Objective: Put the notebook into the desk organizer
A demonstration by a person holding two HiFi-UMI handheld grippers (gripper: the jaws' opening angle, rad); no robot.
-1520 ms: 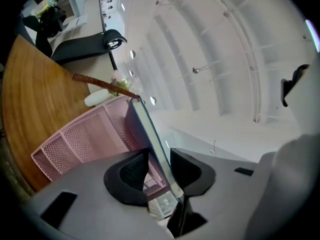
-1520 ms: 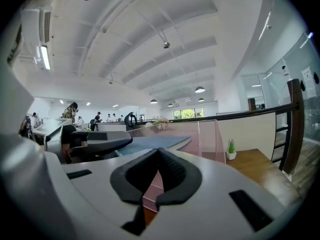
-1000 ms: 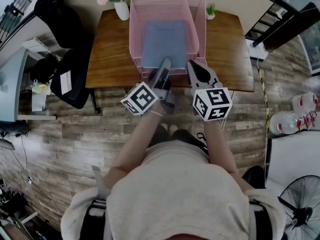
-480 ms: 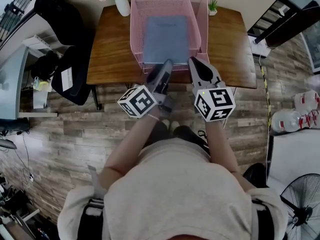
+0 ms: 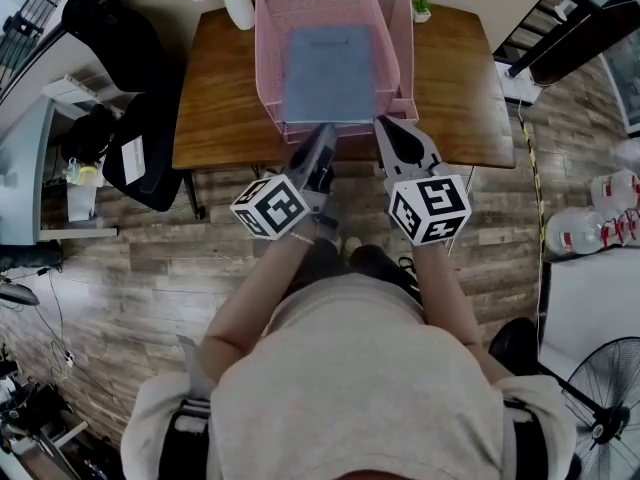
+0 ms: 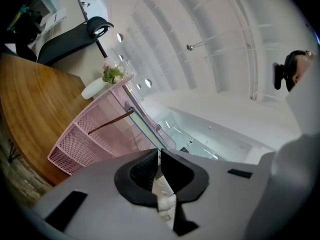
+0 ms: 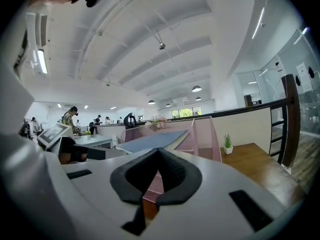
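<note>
The notebook point(image 5: 328, 71) lies flat in the top tray of the pink mesh desk organizer point(image 5: 268, 80), which stands on the wooden desk point(image 5: 220, 103). Its blue cover faces up and its long sides run parallel to the tray walls. I read both tools as positioned at the front of the organizer, on the near side of the notebook. The left gripper point(image 5: 326, 132) points level at the tray's front rim, its tips just beside the notebook's near edge. I cannot tell from the head view whether they touch it. Its jaws have just been closing and now stand together with only a thin slit between the tips. The left gripper view shows nothing between them. The right gripper point(image 5: 383, 125) sits beside the left one, with its tips near the organizer's front right corner and clear of the notebook. Its jaws are clenched tip to tip and grip nothing. In the right gripper view the notebook appears beyond the jaws, resting in the tray. A white vase of flowers point(image 5: 238, 6) stands at the desk's far left of the organizer, and a small potted plant point(image 5: 421, 6) stands at its far right.
</note>
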